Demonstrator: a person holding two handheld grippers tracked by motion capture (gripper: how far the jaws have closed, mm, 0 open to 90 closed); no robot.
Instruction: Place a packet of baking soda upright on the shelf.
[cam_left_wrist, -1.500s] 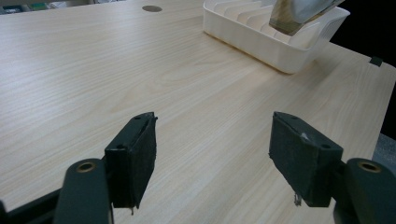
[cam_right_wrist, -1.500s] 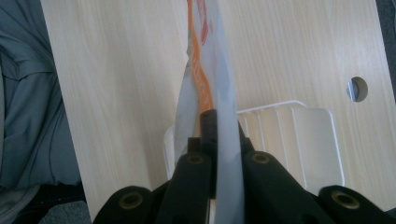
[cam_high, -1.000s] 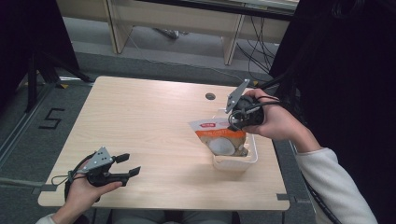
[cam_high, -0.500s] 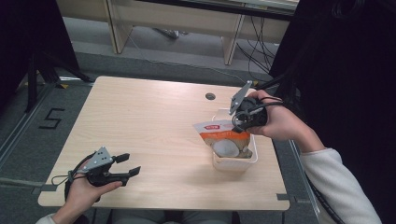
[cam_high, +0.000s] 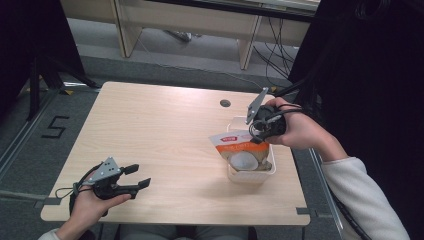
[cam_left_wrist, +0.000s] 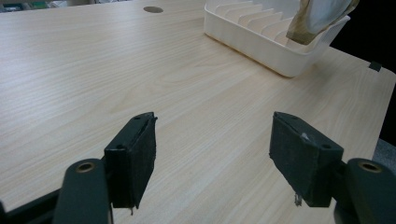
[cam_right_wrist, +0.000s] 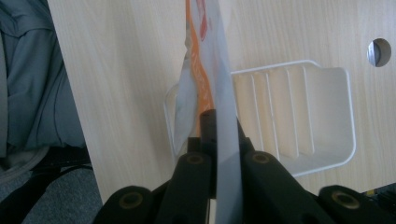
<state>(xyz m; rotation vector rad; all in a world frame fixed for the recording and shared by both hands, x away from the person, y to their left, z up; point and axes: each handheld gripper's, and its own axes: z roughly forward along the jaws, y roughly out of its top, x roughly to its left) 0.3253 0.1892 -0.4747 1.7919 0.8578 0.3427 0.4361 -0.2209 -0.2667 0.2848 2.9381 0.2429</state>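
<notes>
Pale wood table (cam_high: 165, 140): left gripper (cam_high: 134, 176) fingers spread empty, right gripper (cam_high: 257, 135) fingers pinching a pouch (cam_high: 240, 150).

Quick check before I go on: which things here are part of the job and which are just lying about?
In the job:
right tongs, clamped on the snack pouch
white ribbed bin, pouch partly inside

Idle or just there:
left tongs, open, holding nothing
cable hole in the table

A light wooden table (cam_high: 150, 130) with a round cable hole (cam_high: 225, 103) near its far edge stands on grey carpet (cam_high: 30, 150). A taped figure 5 (cam_high: 55, 127) marks the floor off the left edge. Beyond the far edge, pale desk legs (cam_high: 125, 30) and loose cables (cam_high: 272, 45) cross the floor; dark curtains (cam_high: 370, 75) hang at right
</notes>
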